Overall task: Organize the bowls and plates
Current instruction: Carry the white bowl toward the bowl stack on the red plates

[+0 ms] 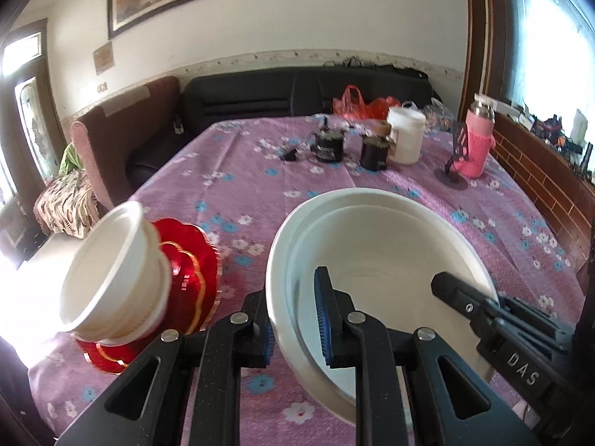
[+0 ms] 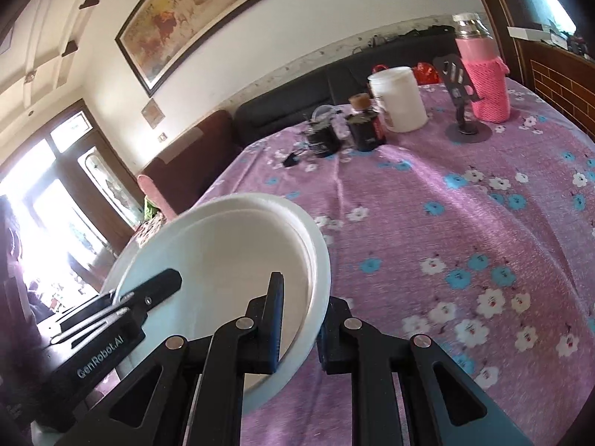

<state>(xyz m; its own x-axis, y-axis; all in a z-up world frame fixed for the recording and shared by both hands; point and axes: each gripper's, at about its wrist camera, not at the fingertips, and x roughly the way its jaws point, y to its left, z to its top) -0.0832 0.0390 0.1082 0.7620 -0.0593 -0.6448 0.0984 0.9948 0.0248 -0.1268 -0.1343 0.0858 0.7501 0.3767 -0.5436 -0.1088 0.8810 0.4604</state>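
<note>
Both hand-held grippers, left (image 1: 295, 316) and right (image 2: 299, 325), clamped the white plates (image 1: 372, 230) mid-carry; bowls (image 1: 115, 271) already stacked on red plates (image 1: 193, 260).

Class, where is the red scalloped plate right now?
In the left wrist view, the red scalloped plate lies at the left on the purple floral tablecloth, under stacked white bowls, left of the large white plates.

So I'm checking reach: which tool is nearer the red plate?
Left. The left tool grips the white plate's left rim beside the red plate; the right tool grips the far rim.
</note>
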